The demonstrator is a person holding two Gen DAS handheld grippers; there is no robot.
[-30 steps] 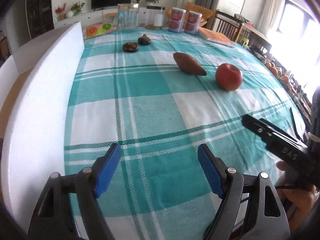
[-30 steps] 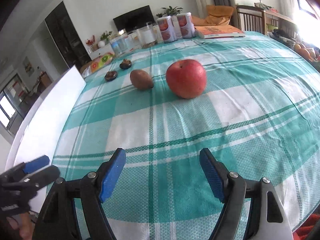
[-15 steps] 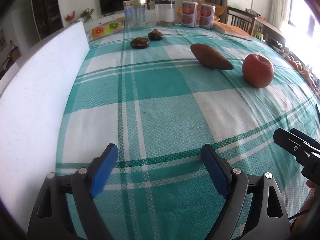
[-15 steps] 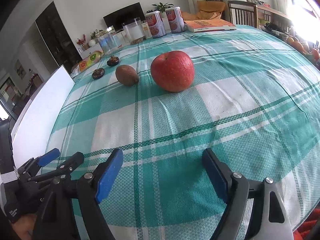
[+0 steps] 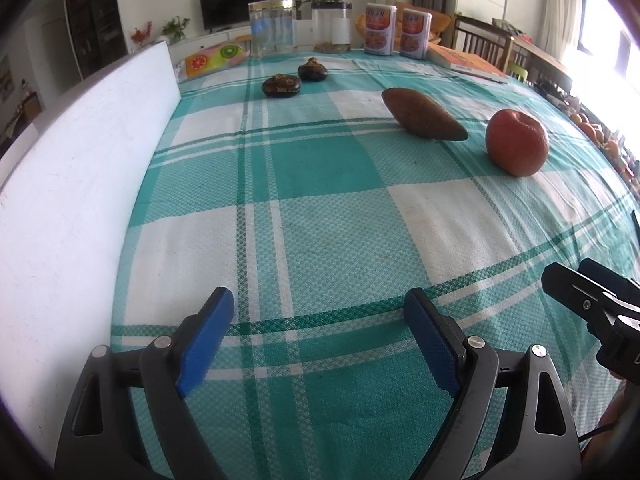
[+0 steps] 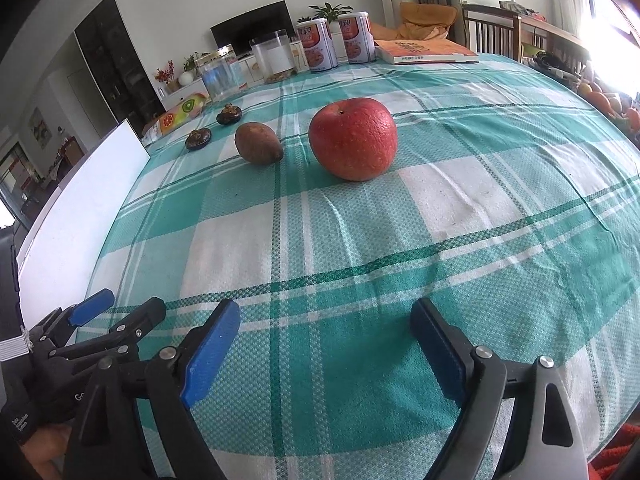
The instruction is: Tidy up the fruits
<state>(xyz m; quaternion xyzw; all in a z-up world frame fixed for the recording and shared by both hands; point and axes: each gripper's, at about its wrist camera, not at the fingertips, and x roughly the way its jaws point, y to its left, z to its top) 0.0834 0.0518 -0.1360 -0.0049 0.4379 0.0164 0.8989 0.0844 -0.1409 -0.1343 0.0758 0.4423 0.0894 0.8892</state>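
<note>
Since the earlier frames both views have drawn closer over the table, and the jaws of both tools have just been opening, with nothing between them. The left gripper (image 5: pixel 318 336) shows its blue pads spread wide over bare cloth; the right gripper (image 6: pixel 326 338) stands just as wide, beside it and equally empty.

The fruits sit well ahead on the teal-and-white checked tablecloth (image 5: pixel 320 208), in a loose diagonal row: a round red apple (image 6: pixel 354 138) nearest the right gripper, then a brown, pointed, oval fruit (image 6: pixel 258 143), then two small dark, knobbly fruits (image 5: pixel 281 85) (image 5: pixel 312 71) at the far end, close together. None is touched yet.

The wide stance looks like preparation — the apple is bulky and needs open jaws to straddle it. A tall white foam board (image 5: pixel 72 184) stands along the table's left edge, and clear jars (image 5: pixel 273 26) wait at the back — possibly where the fruit should go, though I cannot tell.
</note>
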